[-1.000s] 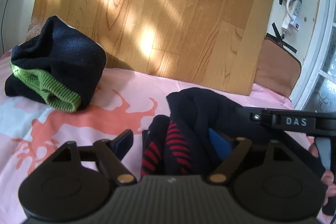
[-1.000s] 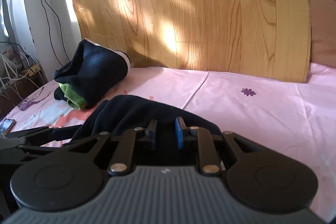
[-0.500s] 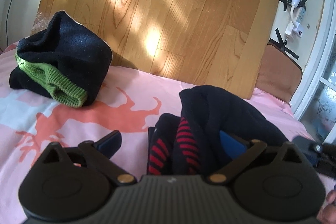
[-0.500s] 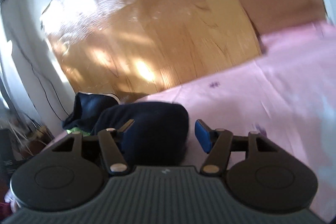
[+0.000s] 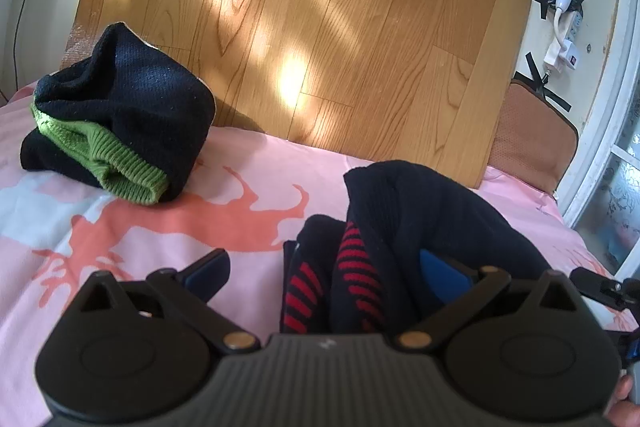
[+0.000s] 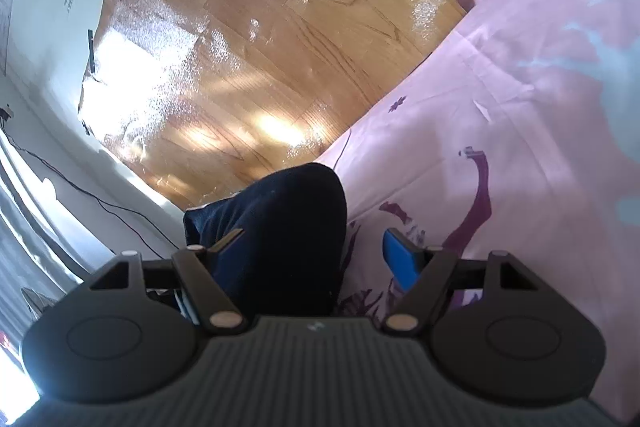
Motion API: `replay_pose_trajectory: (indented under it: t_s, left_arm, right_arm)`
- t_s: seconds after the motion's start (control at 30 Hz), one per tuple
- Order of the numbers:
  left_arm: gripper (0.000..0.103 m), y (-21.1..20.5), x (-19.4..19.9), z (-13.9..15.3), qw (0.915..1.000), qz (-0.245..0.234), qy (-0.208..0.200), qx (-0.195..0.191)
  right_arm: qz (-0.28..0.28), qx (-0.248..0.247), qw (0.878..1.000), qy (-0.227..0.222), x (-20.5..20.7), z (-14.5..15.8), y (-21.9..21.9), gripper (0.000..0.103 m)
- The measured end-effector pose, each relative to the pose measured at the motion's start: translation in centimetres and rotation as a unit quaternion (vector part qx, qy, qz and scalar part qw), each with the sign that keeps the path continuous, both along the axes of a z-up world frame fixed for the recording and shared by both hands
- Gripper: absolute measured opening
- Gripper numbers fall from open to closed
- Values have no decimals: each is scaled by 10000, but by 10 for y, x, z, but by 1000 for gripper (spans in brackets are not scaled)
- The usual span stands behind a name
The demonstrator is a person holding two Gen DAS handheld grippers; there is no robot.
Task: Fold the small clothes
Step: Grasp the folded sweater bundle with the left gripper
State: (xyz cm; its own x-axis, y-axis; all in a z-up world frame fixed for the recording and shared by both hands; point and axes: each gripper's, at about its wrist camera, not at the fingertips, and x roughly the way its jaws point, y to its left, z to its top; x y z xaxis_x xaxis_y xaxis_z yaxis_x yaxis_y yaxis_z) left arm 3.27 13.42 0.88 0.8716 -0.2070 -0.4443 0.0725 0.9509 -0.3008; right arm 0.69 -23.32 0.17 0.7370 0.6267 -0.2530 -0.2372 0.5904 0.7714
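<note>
since a second ago the right hand-held gripper [image 6: 316, 255] has rolled and its jaws are opening around the dark sock bundle [image 5: 404, 227]; the left hand-held gripper [image 5: 324, 267] gapes wide. soft, light, floppy, on the bed [image 5: 248, 195] right of the green-cuffed pile [image 5: 120, 123]: best pinched at the fold.

Black socks [image 5: 360, 267] red-striped, green-cuffed dark bundle [image 5: 120, 131], seemingly pink sheet [image 5: 248, 179]

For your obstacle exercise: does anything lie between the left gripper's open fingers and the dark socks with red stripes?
Nothing visible does. The left gripper is open, and the dark socks with red stripes already lie between its fingers on the pink sheet.
</note>
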Motion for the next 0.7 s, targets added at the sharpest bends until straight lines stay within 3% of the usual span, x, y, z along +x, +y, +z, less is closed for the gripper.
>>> replay_pose_trajectory:
  t_s: [0.7]
  left_arm:
    - [103, 2, 2, -3, 9999, -31, 86, -128]
  right_arm:
    - [1, 168, 9999, -12, -3, -4, -10, 77]
